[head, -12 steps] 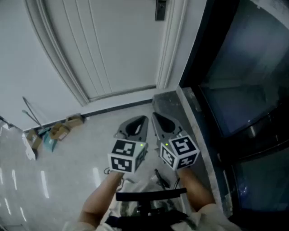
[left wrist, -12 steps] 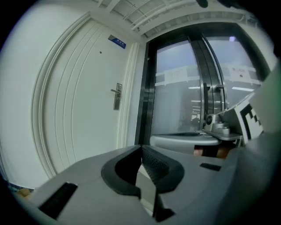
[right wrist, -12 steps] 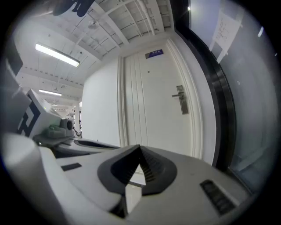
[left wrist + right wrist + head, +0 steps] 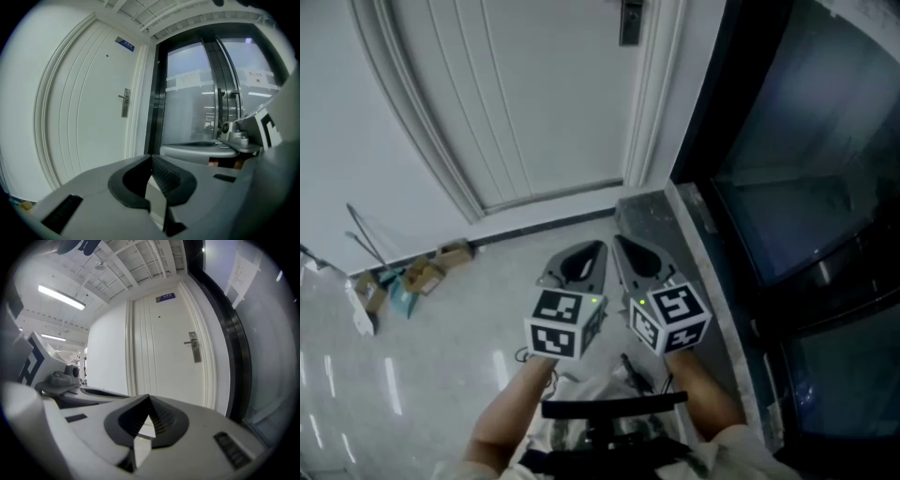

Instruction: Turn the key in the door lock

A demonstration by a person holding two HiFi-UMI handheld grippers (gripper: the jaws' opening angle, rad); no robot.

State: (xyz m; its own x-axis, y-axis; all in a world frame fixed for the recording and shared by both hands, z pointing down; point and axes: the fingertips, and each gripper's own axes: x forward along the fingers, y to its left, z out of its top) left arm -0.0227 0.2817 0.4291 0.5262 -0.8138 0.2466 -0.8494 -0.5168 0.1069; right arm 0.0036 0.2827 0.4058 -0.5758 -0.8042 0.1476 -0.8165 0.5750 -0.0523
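Right gripper [image 4: 622, 244] seemingly unmoved, jaws together

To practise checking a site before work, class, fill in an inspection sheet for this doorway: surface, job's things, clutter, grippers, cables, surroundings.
Surface: glossy pale floor.
Job's things: white door; handle plate at its right edge; no key can be made out.
Clutter: cardboard scraps on floor by the wall.
Grippers: left gripper and right gripper shut, empty, side by side, short of the door.
Cables: thin dark lead near the person's waist.
Surroundings: dark glass wall right of door; sign above it.
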